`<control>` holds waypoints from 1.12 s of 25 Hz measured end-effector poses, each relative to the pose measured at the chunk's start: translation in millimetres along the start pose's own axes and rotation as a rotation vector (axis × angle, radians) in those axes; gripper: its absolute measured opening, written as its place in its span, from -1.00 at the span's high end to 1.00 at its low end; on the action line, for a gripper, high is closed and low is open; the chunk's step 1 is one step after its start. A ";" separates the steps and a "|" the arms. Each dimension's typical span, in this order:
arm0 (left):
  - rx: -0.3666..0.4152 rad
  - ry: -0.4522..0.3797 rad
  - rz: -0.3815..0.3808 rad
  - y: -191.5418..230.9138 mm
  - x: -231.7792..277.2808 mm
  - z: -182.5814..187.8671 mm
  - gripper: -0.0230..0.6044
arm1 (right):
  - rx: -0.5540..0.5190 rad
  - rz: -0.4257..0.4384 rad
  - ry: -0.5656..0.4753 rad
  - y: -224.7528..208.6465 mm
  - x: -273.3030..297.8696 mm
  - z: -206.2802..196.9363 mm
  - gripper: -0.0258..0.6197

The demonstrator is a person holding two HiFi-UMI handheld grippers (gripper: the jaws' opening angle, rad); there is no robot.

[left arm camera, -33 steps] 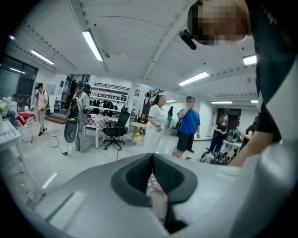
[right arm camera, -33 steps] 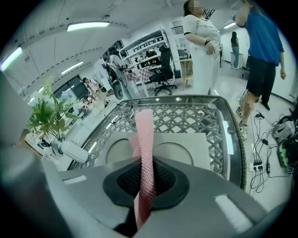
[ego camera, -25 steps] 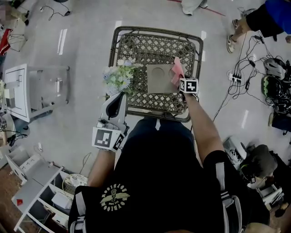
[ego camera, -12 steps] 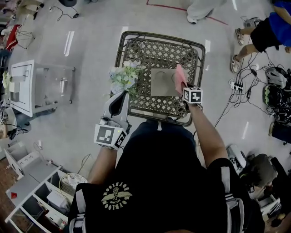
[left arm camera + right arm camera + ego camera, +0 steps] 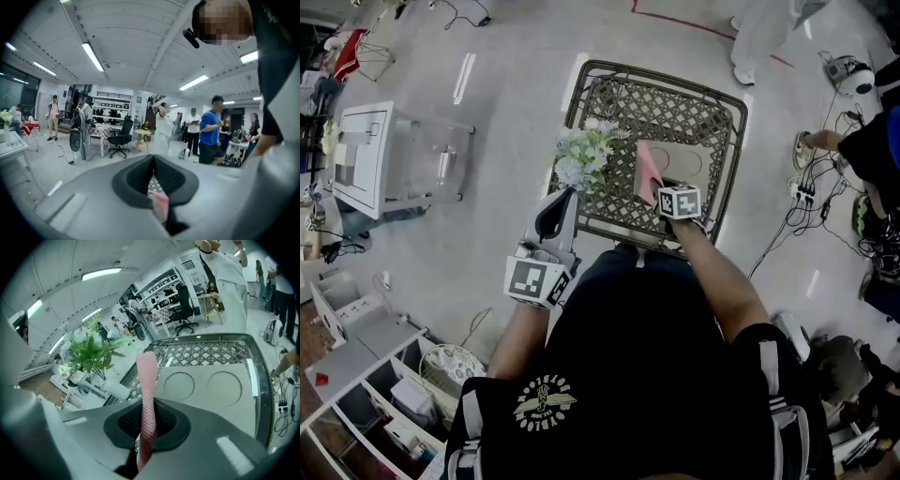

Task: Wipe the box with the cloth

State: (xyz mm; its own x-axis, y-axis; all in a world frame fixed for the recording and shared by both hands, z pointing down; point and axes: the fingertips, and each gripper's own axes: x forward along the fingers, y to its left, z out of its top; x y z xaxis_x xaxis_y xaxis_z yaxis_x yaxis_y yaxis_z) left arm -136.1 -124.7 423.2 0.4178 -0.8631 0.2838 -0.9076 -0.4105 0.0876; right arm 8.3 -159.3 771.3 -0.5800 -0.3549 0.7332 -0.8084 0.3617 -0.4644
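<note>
A flat grey box [image 5: 694,167] with two round marks lies on a lattice-topped table [image 5: 619,98]. My right gripper [image 5: 661,187] is shut on a pink cloth [image 5: 646,172], which stands up over the box's left part. In the right gripper view the cloth [image 5: 147,385] rises from between the jaws, with the box [image 5: 211,390] just beyond. My left gripper [image 5: 564,195] is shut and holds nothing; it hangs at the table's near-left corner beside the flowers. In the left gripper view its pads [image 5: 174,180] meet at the tip, and a bit of pink shows behind them.
A bunch of white and green flowers [image 5: 584,155] stands on the table's left side, also the flowers [image 5: 93,350] in the right gripper view. A white cabinet [image 5: 366,155] stands to the left. Cables [image 5: 806,192] and people's feet lie to the right.
My right gripper has carried the cloth from the box's right edge across to its left part. The left gripper has stayed by the flowers. The head view has shifted.
</note>
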 end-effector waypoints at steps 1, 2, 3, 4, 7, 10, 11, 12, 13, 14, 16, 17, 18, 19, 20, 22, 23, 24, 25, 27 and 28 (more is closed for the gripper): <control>0.001 0.003 0.009 3.4 -4.6 -0.5 0.93 | 0.007 0.000 0.012 1.6 6.5 -3.0 0.87; 0.002 0.007 0.018 7.1 -9.1 -1.3 0.93 | 0.014 0.001 0.023 3.4 12.8 -5.5 0.87; 0.002 0.011 0.026 10.7 -13.4 -2.8 0.93 | 0.020 0.003 0.032 5.4 18.3 -8.0 0.87; 0.001 0.016 0.034 14.0 -17.2 -5.2 0.93 | 0.025 0.004 0.040 7.3 23.2 -10.6 0.87; 0.001 0.032 0.047 21.8 -24.1 -13.0 0.93 | 0.036 -0.004 0.069 8.6 36.9 -20.3 0.87; 0.007 0.039 0.044 27.6 -25.6 -16.0 0.93 | 0.033 -0.034 0.093 4.0 47.2 -27.3 0.87; 0.009 0.041 0.039 28.8 -25.6 -16.5 0.93 | 0.028 -0.046 0.097 1.8 48.9 -28.8 0.87; 0.011 0.043 0.034 29.8 -25.2 -16.9 0.93 | 0.023 -0.059 0.099 -1.3 49.6 -30.0 0.87; 0.012 0.045 0.029 30.4 -24.5 -17.4 0.93 | 0.021 -0.071 0.100 -5.2 49.0 -31.2 0.87; 0.013 0.046 0.023 30.6 -23.6 -17.6 0.93 | 0.021 -0.082 0.101 -9.8 47.2 -32.5 0.87; 0.012 0.044 0.012 30.1 -21.2 -16.1 0.93 | 0.025 -0.100 0.103 -20.4 41.1 -35.6 0.87; 0.013 0.042 0.005 29.4 -19.4 -14.7 0.93 | 0.030 -0.111 0.105 -26.7 37.2 -37.7 0.87; 0.015 0.040 -0.003 28.5 -16.9 -13.5 0.93 | 0.036 -0.124 0.104 -33.5 33.0 -39.6 0.87; 0.016 0.039 -0.011 27.1 -13.9 -12.6 0.93 | 0.042 -0.136 0.102 -40.6 28.5 -41.4 0.87; 0.018 0.038 -0.021 25.1 -10.2 -11.7 0.93 | 0.049 -0.148 0.098 -47.8 23.7 -43.0 0.87; 0.022 0.035 -0.042 18.7 -1.8 -10.2 0.93 | 0.063 -0.172 0.093 -62.2 13.9 -46.1 0.87; 0.024 0.033 -0.054 14.4 2.7 -8.9 0.93 | 0.070 -0.184 0.092 -69.5 9.0 -47.8 0.87; 0.026 0.031 -0.066 9.6 7.3 -7.5 0.93 | 0.076 -0.195 0.091 -76.8 4.2 -49.5 0.87; 0.027 0.029 -0.077 5.2 11.7 -6.0 0.93 | 0.083 -0.206 0.091 -83.9 -0.6 -51.2 0.87; 0.029 0.027 -0.096 -2.2 19.5 -3.5 0.93 | 0.096 -0.228 0.091 -96.8 -10.2 -54.4 0.87; 0.030 0.027 -0.103 -5.2 22.6 -2.4 0.93 | 0.102 -0.237 0.091 -102.4 -14.7 -56.1 0.87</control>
State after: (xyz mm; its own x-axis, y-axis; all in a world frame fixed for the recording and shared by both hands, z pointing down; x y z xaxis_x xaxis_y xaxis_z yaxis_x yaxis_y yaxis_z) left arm -122.0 -141.4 431.5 0.5069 -0.8081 0.3002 -0.8584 -0.5052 0.0893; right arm 105.3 -142.7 835.9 -0.3655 -0.3391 0.8669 -0.9292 0.1873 -0.3185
